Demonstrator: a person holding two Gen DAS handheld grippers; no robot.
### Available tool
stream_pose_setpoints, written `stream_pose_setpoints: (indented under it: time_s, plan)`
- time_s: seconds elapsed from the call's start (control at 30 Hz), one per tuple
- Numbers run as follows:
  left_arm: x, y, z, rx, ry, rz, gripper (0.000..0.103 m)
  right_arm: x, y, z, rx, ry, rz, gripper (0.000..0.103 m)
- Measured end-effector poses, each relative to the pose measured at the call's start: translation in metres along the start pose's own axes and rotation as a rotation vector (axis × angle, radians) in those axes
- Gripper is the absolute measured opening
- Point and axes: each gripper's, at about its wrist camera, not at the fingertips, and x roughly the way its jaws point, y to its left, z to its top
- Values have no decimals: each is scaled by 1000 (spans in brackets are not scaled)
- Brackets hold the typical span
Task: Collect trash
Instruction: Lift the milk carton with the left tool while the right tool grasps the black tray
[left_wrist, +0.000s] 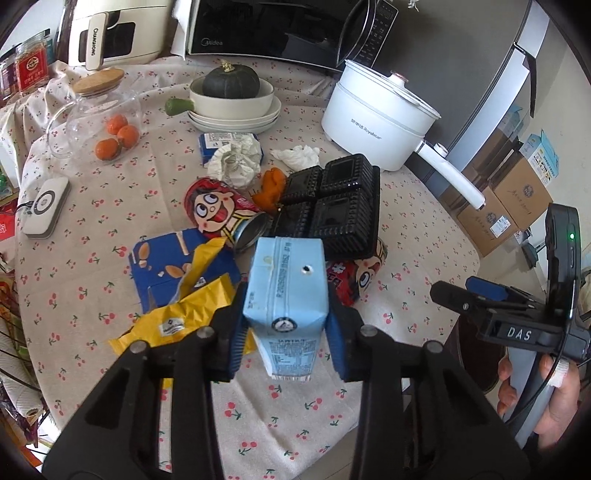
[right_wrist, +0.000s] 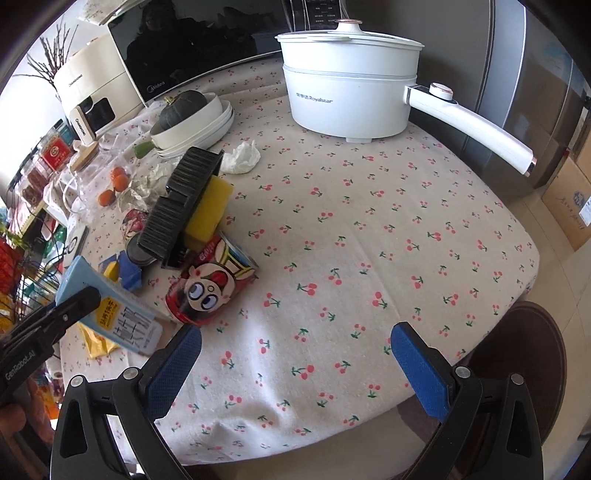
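Two blue pads of your left gripper (left_wrist: 288, 332) press on the light blue carton (left_wrist: 286, 291), held tilted above the cherry-print tablecloth (right_wrist: 369, 240), near the red cartoon can (right_wrist: 210, 284). Your right gripper (right_wrist: 295, 365) stands wide open, with nothing between its fingers.

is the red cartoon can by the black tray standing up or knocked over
Knocked over. The red can lies on its side on the tablecloth, its open end facing sideways toward the black tray instead of up.
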Motion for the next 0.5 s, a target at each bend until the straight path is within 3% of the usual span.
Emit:
stream_pose_setpoints:
  time_s: [0.23, 0.3, 0.5]
  plan:
    - [-25, 29, -9, -38, -30, 23, 40, 14, 36, 18, 71, -40, 170, 103]
    - [-30, 36, -12, -50, -33, 23, 40, 22, 49, 23, 74, -44, 204, 99]
    - [-43, 52, -18, -62, -44, 28, 40, 43, 65, 32, 86, -69, 201, 77]
